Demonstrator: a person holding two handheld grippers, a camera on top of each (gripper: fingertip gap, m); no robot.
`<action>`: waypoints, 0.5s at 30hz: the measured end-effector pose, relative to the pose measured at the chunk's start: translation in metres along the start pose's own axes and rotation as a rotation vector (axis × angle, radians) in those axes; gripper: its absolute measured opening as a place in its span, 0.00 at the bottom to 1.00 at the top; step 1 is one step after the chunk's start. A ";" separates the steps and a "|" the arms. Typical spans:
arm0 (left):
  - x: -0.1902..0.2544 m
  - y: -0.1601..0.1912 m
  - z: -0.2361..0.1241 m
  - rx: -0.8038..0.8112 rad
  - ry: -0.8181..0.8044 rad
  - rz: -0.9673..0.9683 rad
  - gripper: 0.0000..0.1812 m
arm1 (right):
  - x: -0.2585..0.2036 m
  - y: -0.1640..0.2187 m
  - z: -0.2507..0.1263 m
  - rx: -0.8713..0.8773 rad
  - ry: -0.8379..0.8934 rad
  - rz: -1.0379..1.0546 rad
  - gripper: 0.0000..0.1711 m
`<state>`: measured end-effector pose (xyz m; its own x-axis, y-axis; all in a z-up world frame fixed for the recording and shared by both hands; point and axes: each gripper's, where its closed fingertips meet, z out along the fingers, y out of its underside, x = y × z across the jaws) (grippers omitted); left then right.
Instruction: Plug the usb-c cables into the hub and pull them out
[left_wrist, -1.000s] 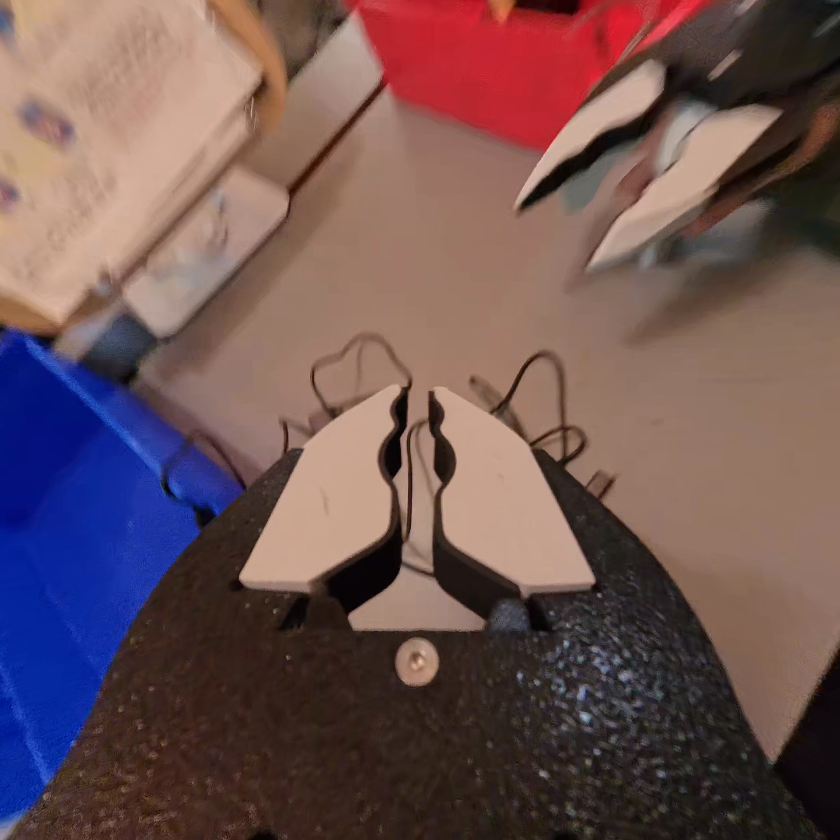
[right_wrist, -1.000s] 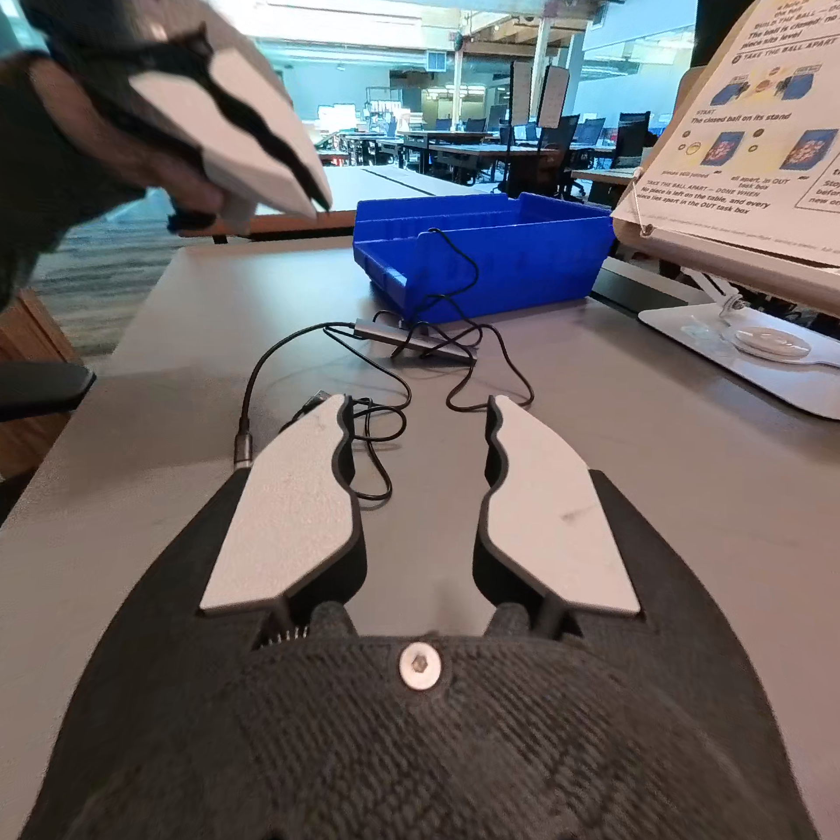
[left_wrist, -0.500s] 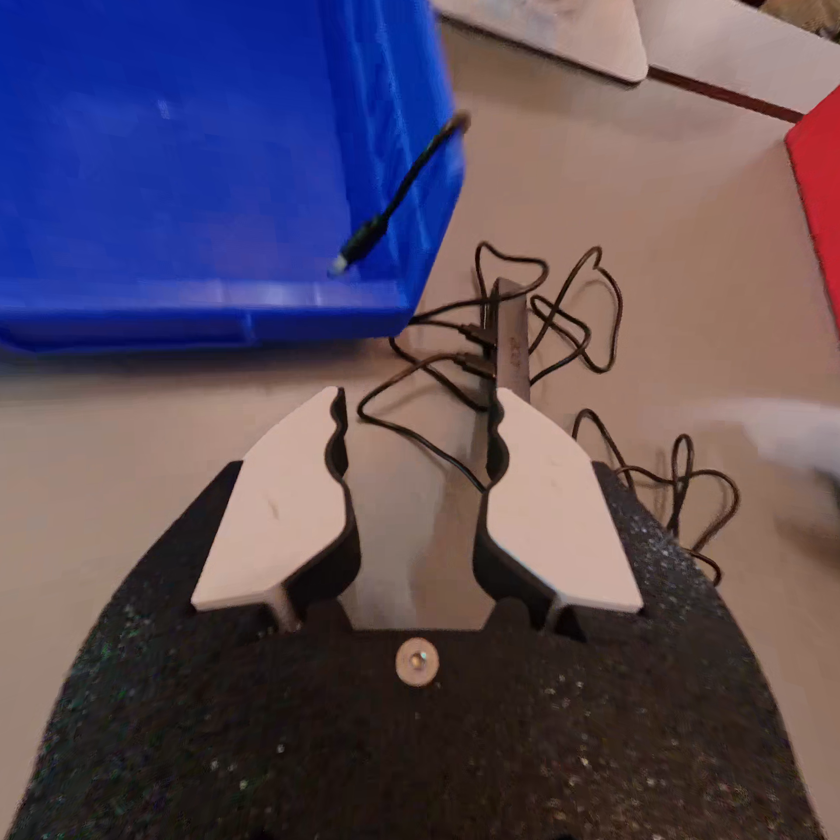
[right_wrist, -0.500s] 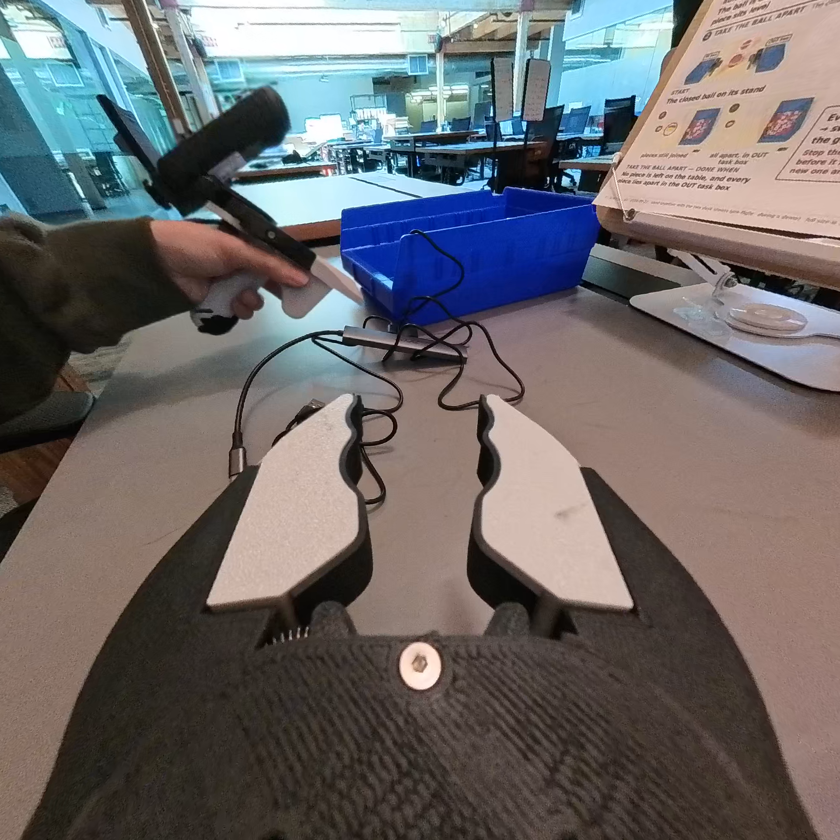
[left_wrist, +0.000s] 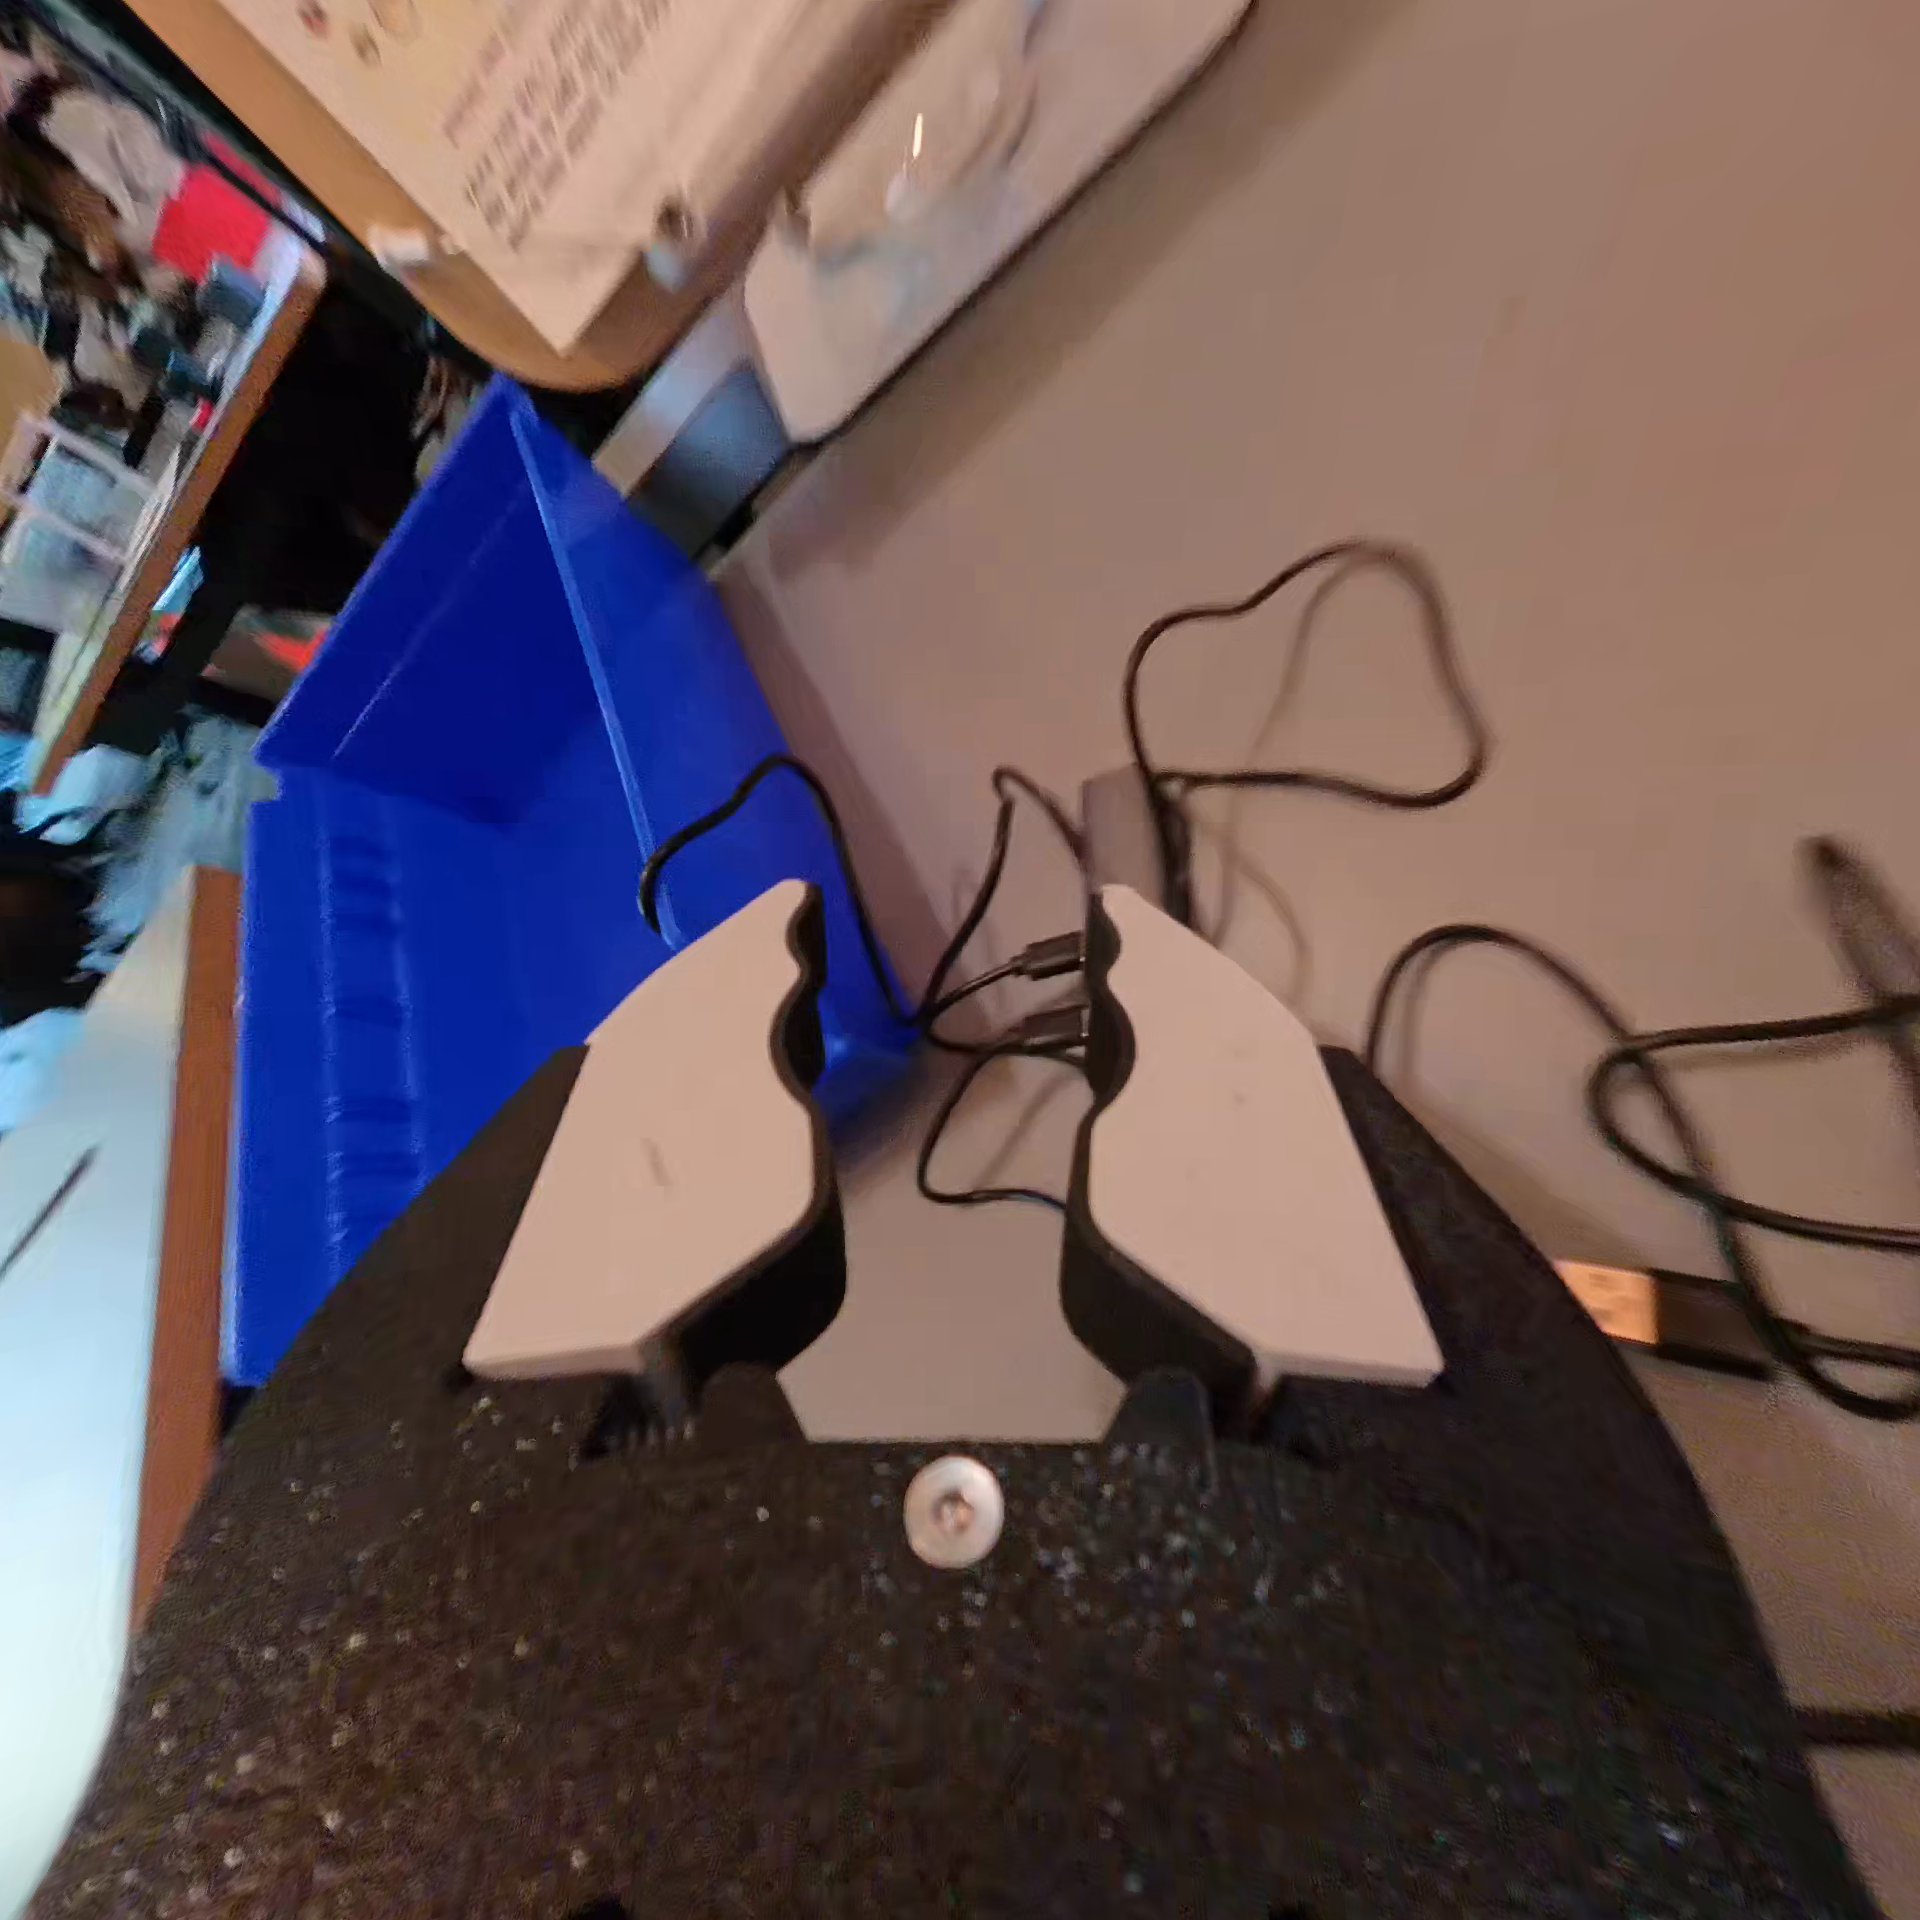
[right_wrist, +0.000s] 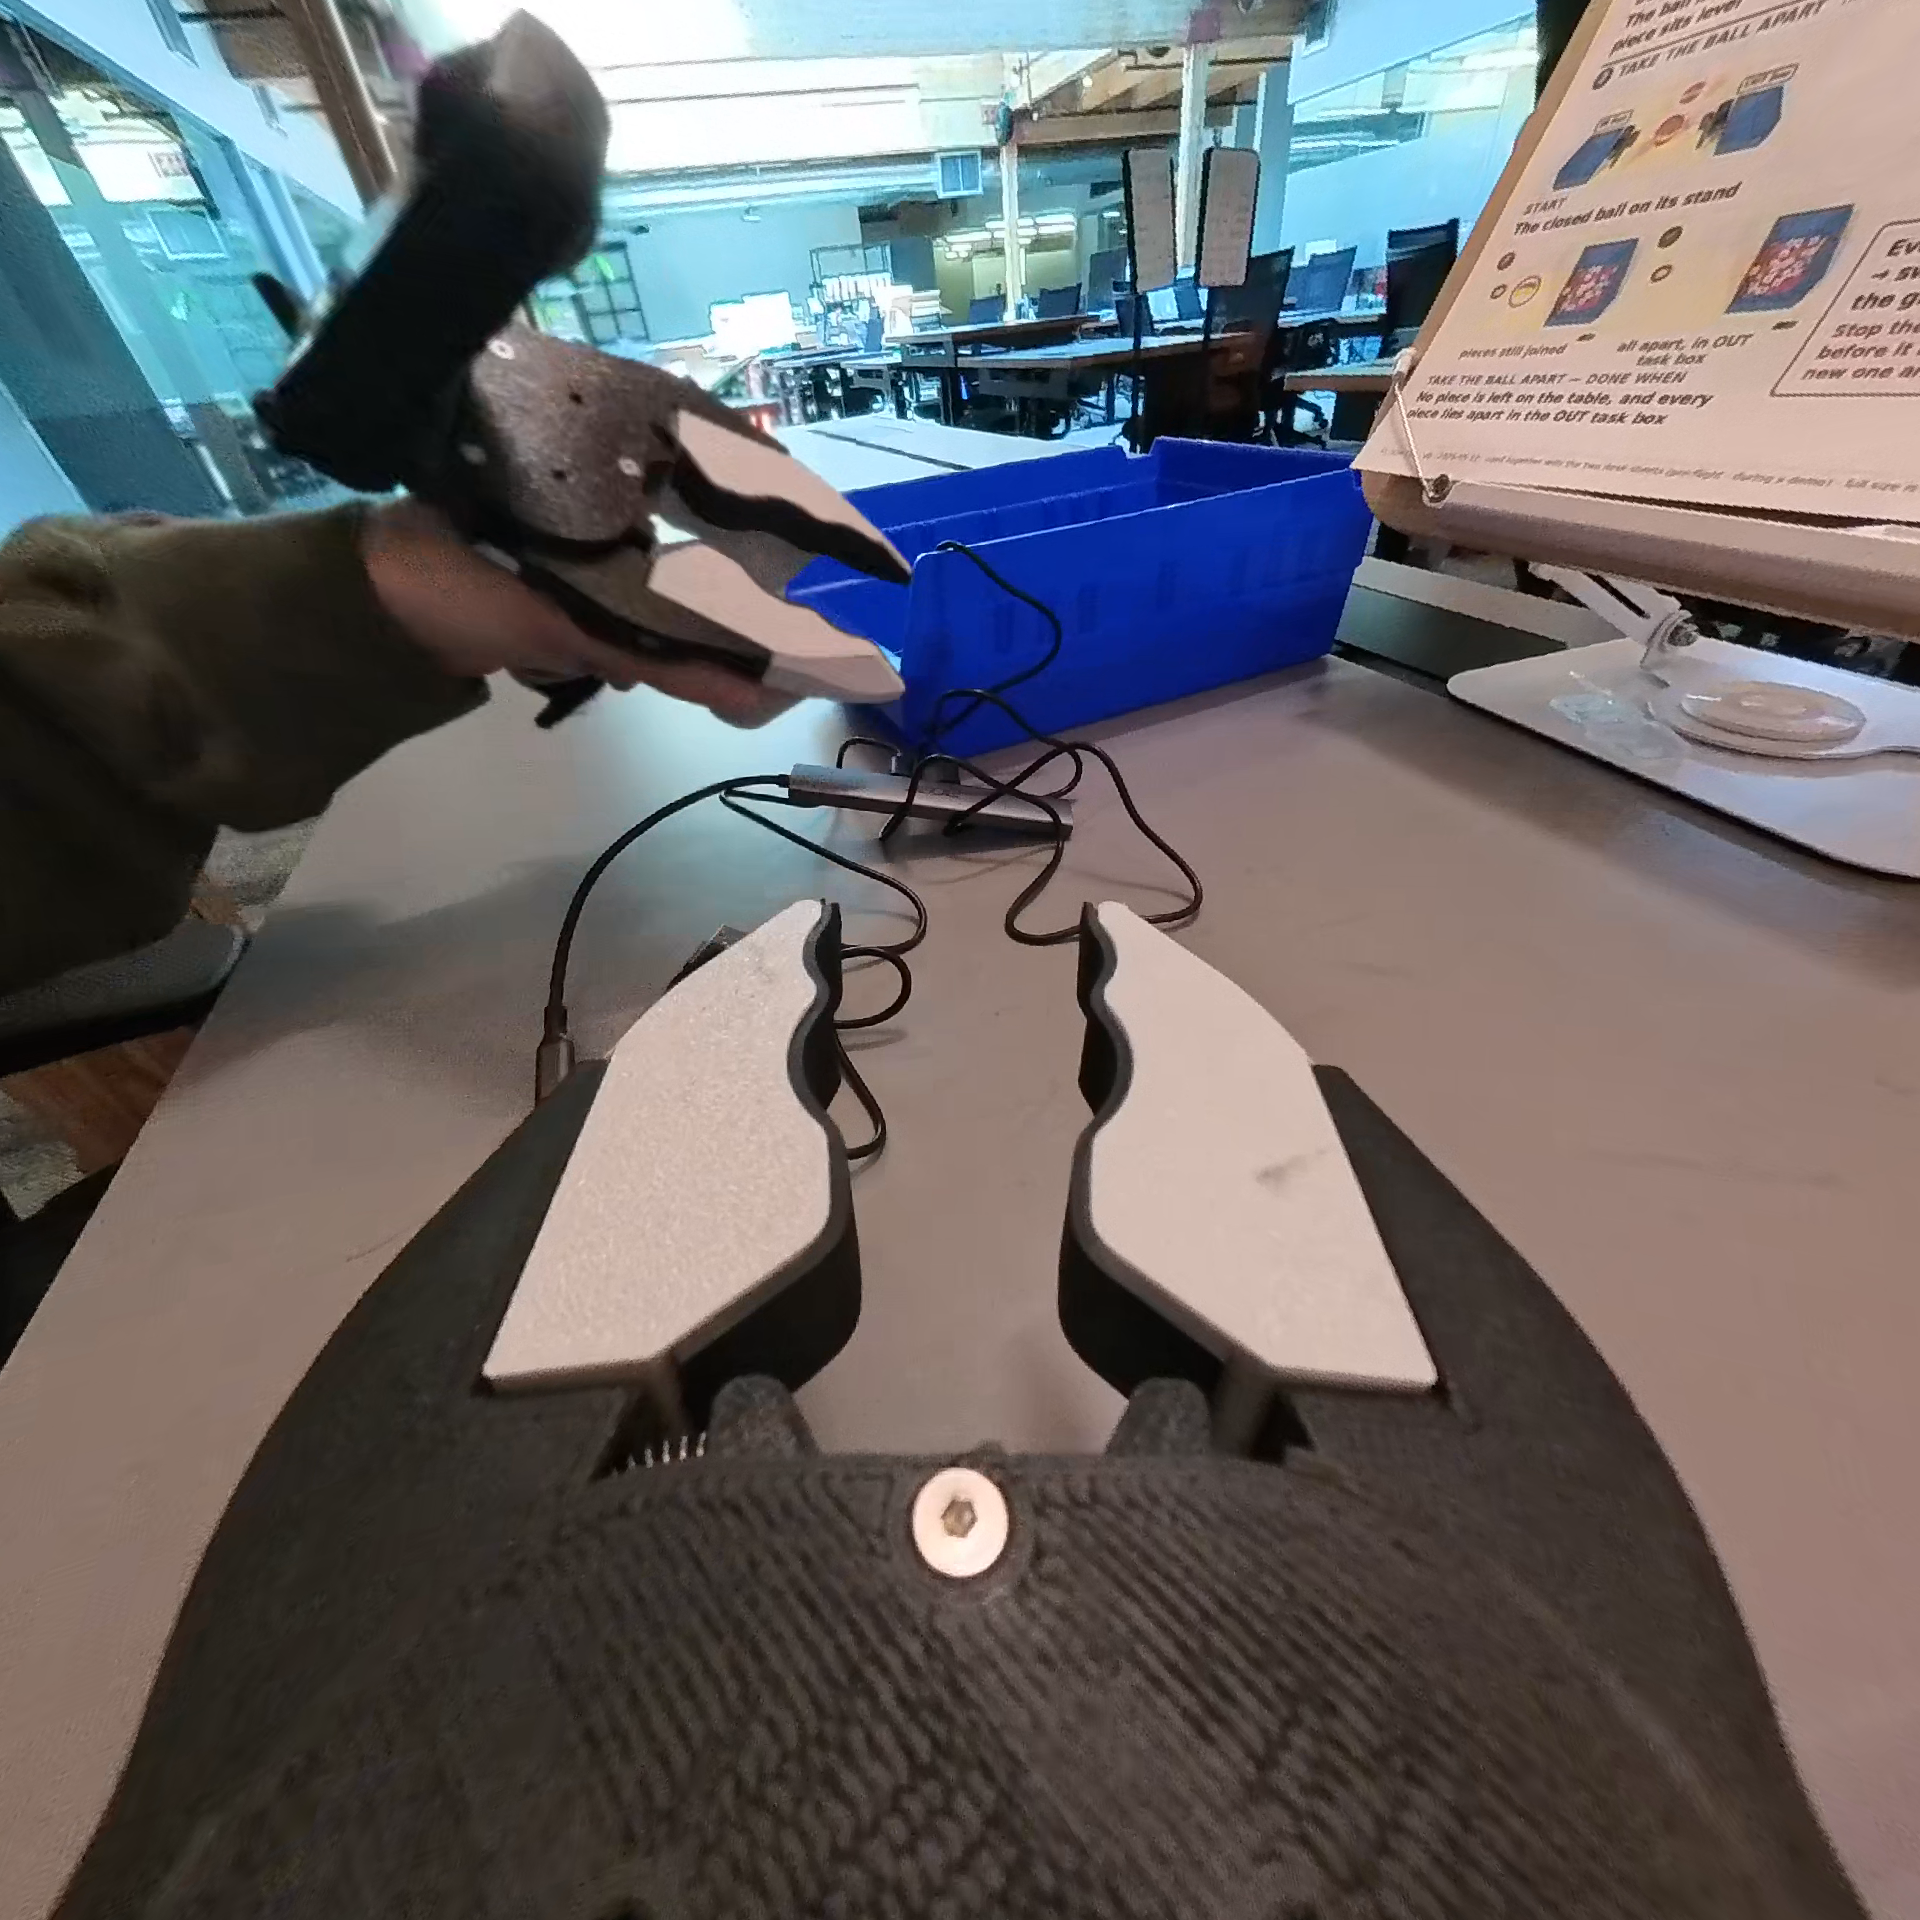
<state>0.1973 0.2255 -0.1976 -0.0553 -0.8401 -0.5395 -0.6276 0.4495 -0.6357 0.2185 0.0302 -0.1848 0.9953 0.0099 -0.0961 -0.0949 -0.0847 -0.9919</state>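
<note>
A slim grey USB hub (right_wrist: 935, 805) lies on the grey table in front of a blue bin (right_wrist: 1122, 582). Thin black USB-C cables (right_wrist: 1101, 831) loop around it. Two plugs (left_wrist: 1049, 951) sit at the hub's side (left_wrist: 1127, 831), and one cable (right_wrist: 997, 582) hangs over the bin wall. My left gripper (left_wrist: 951, 914) is open and empty, rolled on its side. In the right wrist view it (right_wrist: 899, 623) hovers above the hub's left end. My right gripper (right_wrist: 956, 920) is open and empty, low over the table, short of the hub.
The hub's thicker lead ends in a plug (right_wrist: 556, 1049) by my right gripper's left finger. A stand holding a printed sheet (right_wrist: 1662, 260) rests on a white base (right_wrist: 1714, 738) at the right. A sleeved arm (right_wrist: 187, 675) holds the left gripper. The table edge runs along the left.
My left gripper went from nearly shut to open, swung over the hub, then rolled sideways and rose beside the bin. My right gripper has barely moved and stays open.
</note>
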 end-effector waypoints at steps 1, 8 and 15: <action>-0.002 0.005 0.010 -0.061 -0.009 0.025 0.24 | 0.000 0.000 0.000 0.002 -0.001 0.003 0.25; -0.003 0.033 0.054 -0.244 0.022 0.017 0.10 | 0.003 -0.003 -0.003 0.026 0.001 0.029 0.25; -0.078 -0.080 -0.048 0.342 -0.401 -0.024 0.01 | 0.013 -0.011 -0.011 0.103 -0.005 0.118 0.21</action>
<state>0.2146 0.2403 -0.0784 0.2998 -0.6993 -0.6489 -0.3323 0.5610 -0.7582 0.2323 0.0202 -0.1741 0.9770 0.0114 -0.2129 -0.2131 0.0166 -0.9769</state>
